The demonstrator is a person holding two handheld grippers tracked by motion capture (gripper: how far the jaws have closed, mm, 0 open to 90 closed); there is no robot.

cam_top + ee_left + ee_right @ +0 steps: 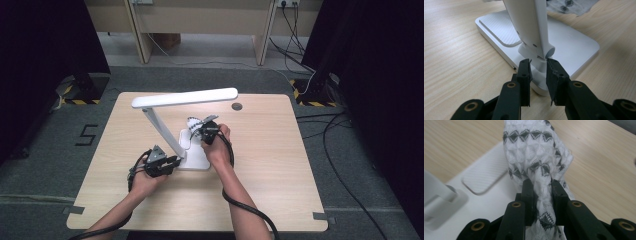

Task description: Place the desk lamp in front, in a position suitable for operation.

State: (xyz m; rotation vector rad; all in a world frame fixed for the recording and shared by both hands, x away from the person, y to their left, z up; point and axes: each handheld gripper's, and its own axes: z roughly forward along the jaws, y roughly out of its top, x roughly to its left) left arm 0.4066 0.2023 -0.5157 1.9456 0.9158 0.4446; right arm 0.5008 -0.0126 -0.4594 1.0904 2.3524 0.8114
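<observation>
On the left, the left tongs (537,72) clench the hinge at the foot of the white desk lamp (184,98)'s stem, steadying it on its flat base (574,45) mid-desk. The lamp looks stiff and top-heavy — low at the hinge seems the safest hold. To the right, the right tongs (542,192) grip a bunched patterned knit cloth (536,155) over the base; it is soft, light and limp. The desk (280,165) offers open room toward its right edge — the lamp's long head overhangs above.
</observation>
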